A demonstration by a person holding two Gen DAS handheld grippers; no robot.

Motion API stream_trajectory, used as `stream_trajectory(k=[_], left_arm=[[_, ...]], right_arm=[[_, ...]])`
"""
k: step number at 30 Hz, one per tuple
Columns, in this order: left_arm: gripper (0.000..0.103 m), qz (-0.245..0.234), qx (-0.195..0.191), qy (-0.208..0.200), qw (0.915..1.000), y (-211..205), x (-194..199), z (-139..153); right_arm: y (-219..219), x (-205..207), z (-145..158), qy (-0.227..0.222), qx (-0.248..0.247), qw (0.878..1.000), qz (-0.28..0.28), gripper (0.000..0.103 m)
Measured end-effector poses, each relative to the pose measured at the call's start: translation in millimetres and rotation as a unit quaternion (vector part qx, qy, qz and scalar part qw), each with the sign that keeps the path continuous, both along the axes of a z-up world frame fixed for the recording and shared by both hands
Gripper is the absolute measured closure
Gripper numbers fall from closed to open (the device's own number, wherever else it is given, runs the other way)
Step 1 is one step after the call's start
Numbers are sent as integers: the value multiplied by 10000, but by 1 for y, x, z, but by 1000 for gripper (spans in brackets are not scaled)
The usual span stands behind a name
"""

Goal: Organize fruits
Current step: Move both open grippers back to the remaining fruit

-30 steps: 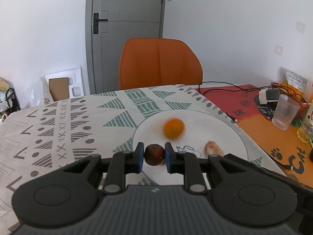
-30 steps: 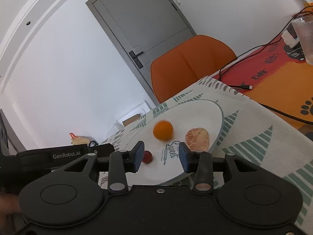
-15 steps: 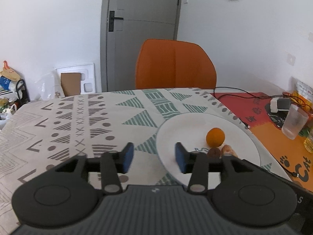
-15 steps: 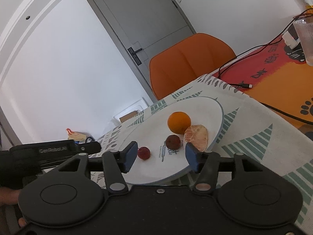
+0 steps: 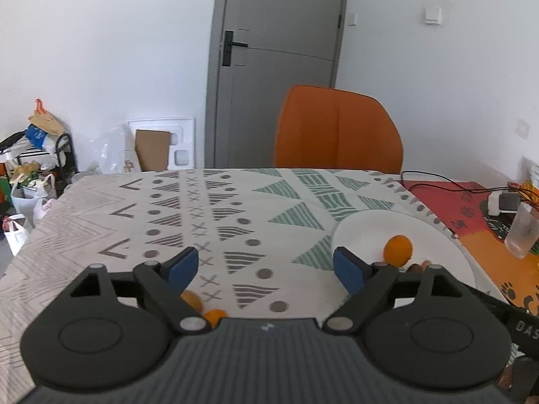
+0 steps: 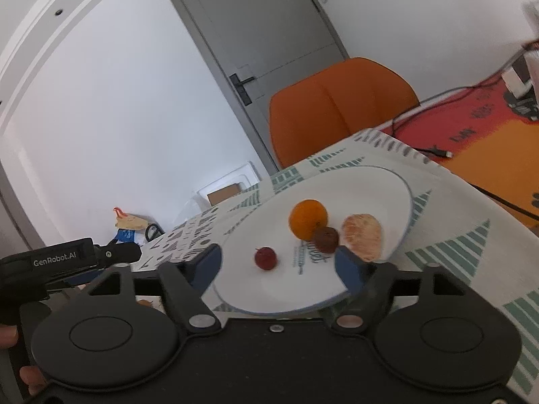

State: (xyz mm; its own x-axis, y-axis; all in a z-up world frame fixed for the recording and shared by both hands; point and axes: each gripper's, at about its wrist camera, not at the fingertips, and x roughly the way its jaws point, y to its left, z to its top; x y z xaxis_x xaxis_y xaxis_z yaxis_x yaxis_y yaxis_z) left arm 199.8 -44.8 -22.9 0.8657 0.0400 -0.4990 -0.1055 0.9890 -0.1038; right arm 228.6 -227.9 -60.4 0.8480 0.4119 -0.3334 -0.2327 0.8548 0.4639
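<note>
A white plate (image 6: 370, 185) on the patterned tablecloth holds an orange (image 6: 308, 219), a dark brown-red fruit (image 6: 326, 239), a peeled citrus (image 6: 362, 236) and a small red fruit (image 6: 265, 258). My right gripper (image 6: 278, 266) is open and empty just before the plate's near rim. My left gripper (image 5: 266, 269) is open and empty over the cloth, left of the plate (image 5: 370, 222); the orange (image 5: 398, 249) shows beyond its right finger. Two small orange fruits (image 5: 202, 308) lie on the cloth under its left finger, mostly hidden.
An orange chair (image 5: 338, 131) stands at the table's far edge. A red-orange mat (image 5: 471, 215) at the right carries cables, a charger (image 5: 503, 202) and a clear glass (image 5: 524, 232). Bags and boxes sit on the floor at the left.
My left gripper let go of the dark fruit onto the plate, opened wide and drew back to the left. The orange rolled and came to rest. My right gripper opened a little wider.
</note>
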Motion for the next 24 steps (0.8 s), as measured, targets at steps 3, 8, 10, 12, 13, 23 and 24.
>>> stream_trajectory(k=[3,8,10,12,13,23,24], left_arm=[[16,95,-68,-42,9999,11,-6,1],[15,217,-138,-94,9996,28,-17,2],[15,290,-191,-91,9994,36,-21,1],[15,347,-246,-96,9990,44,-26,0],[15,378,-265,-99,9989,48,-28,-1],[15,614,-389,-68,9973,84,-49,-6],[15,607,-396,-51,9974,86,-51,-7]], right_arm=[[11,-3,5,-43,-83,9999,138,26],[29,-7,7,-58,-202,9992,337,20],[36,-8,9,-67,-260,9987,422,20],[44,-9,9,-62,-301,9983,493,20],[48,-10,10,-54,-317,9981,528,20],[78,-14,10,35,-474,9954,831,19],[81,-15,10,41,-493,9950,865,19]])
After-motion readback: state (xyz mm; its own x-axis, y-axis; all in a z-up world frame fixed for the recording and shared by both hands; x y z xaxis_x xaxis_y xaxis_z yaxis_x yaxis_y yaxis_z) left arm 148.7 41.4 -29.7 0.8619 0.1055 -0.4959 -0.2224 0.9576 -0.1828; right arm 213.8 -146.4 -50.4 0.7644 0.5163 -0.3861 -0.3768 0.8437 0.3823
